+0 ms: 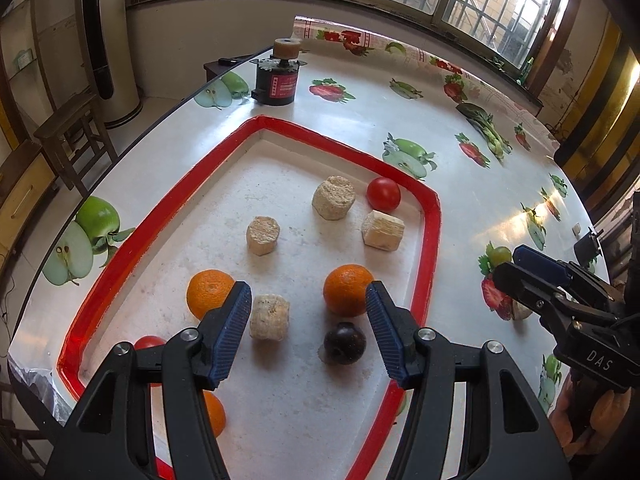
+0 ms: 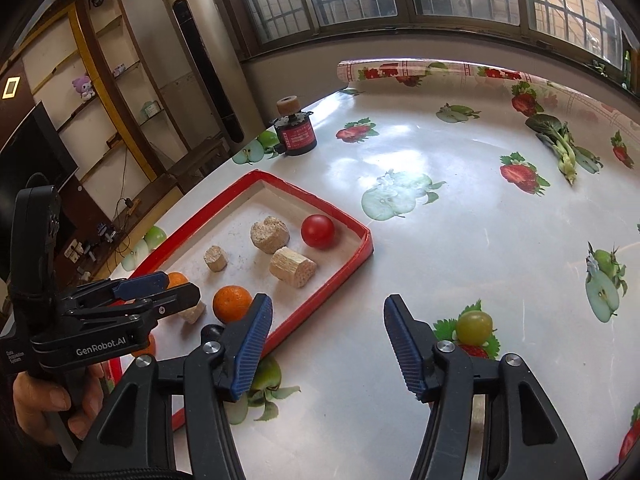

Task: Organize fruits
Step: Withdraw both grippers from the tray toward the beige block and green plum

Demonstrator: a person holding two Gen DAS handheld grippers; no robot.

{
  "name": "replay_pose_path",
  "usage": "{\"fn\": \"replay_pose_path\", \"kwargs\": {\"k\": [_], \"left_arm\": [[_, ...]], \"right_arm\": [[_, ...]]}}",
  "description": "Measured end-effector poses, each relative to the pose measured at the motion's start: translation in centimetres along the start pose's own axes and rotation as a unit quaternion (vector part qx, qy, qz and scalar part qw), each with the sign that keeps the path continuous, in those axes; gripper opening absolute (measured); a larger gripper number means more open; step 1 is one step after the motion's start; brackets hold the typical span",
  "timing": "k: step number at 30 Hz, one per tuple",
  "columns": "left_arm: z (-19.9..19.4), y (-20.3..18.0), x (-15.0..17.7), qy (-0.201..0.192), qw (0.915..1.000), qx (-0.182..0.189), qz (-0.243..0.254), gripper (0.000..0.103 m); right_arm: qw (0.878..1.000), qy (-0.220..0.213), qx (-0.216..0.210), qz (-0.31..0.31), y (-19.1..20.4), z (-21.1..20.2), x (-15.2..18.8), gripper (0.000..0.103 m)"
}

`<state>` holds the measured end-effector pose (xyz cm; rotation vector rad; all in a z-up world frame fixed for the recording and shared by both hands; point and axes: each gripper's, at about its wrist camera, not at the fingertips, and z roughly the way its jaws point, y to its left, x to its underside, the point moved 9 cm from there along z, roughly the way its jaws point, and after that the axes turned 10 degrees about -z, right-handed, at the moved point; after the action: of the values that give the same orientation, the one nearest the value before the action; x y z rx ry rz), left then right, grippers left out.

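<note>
Nearest us, our left gripper (image 1: 308, 324), lettered "GenRobot.AI", hangs half open and empty over the red-rimmed tray (image 1: 430, 240); our right gripper (image 2: 328, 340), marked "DAS", gapes empty above the tablecloth (image 2: 420, 240). Between the left jaws lie a dark plum (image 1: 345, 343) and oranges (image 1: 347, 290); a tomato (image 1: 383, 194) sits farther back. Beyond the tray stands a black motor (image 1: 277, 76), its red label unreadable.

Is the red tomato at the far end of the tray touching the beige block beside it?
Apart. The right wrist view shows white floor between tomato and block.
</note>
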<state>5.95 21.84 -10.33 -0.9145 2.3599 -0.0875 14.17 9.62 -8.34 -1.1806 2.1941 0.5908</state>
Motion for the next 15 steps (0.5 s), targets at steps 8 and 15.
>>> {"fn": "replay_pose_path", "kwargs": {"k": [8,15], "left_arm": [[-0.8,-2.4,1.1,-0.001,0.9998,0.015,0.016,0.058],[-1.1,-4.4,1.9,0.001,0.9991,0.026,0.032,0.058]], "right_arm": [[1.000,0.003,0.011,0.016,-1.5,-2.0,2.7,0.063],[0.999,0.001,0.024,0.034,-3.3,-3.7,4.4,0.063]]}}
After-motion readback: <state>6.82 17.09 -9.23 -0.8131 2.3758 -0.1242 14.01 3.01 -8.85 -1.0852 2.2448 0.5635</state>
